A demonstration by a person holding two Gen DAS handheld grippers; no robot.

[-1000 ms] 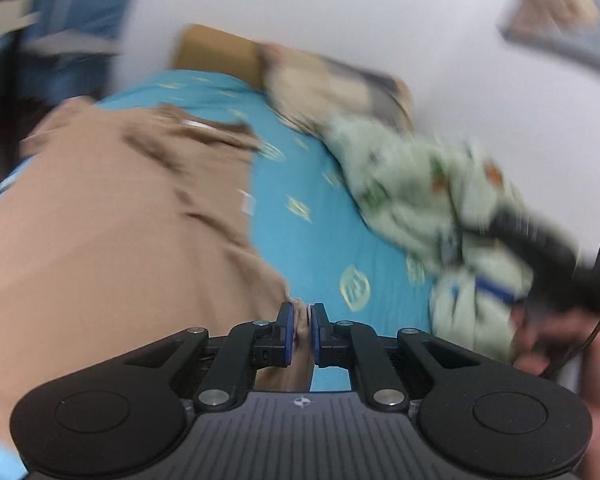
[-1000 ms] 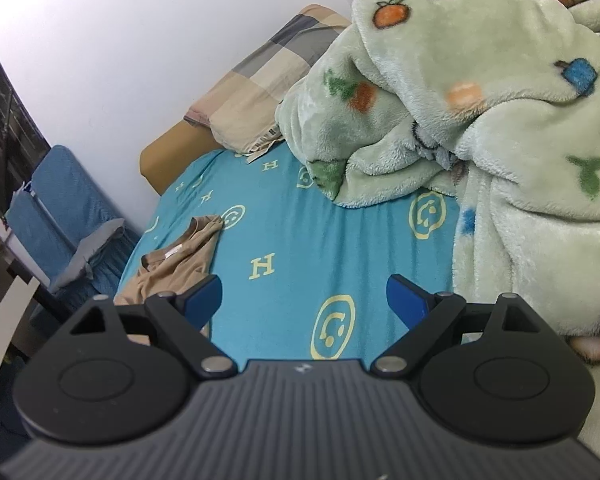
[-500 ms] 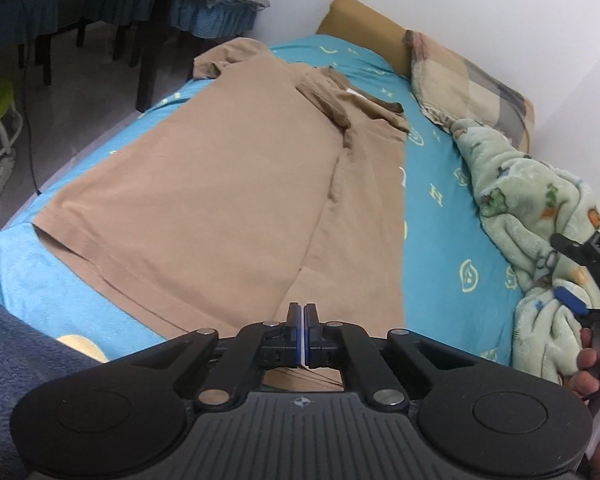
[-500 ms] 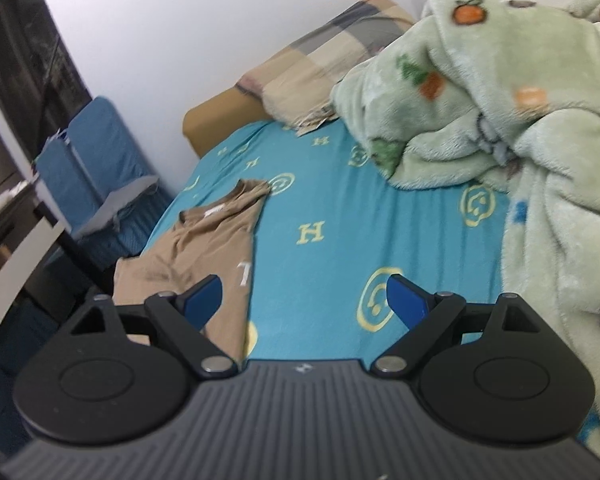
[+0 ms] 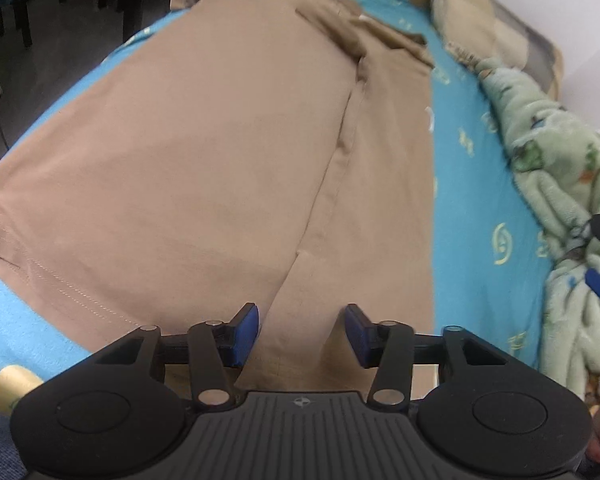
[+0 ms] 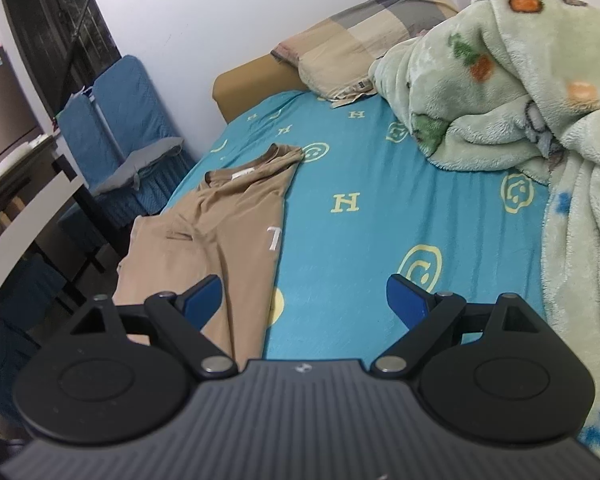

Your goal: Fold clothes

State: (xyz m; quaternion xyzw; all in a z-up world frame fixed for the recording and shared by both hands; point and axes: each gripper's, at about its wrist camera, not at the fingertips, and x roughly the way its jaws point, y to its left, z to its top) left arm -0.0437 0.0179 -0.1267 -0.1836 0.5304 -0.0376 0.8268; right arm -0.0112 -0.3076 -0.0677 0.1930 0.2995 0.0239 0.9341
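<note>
Now left hand-held gripper (image 5: 302, 330) opening over tan shirt (image 5: 204, 152) — nothing pinched, right hand-held gripper (image 6: 304, 300) wide, empty

Black grippers (image 5: 302, 334) with blue-padded jaws, silver screws

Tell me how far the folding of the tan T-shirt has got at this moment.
Early stage. Done: the tan T-shirt lies spread on the blue sheet, one long side already folded inward along a lengthwise crease. In hand: nothing; the left gripper hovers over the hem with fingers opening, no cloth pinched, and the right gripper is open over the sheet. Left: the other side and the crosswise folds.
</note>
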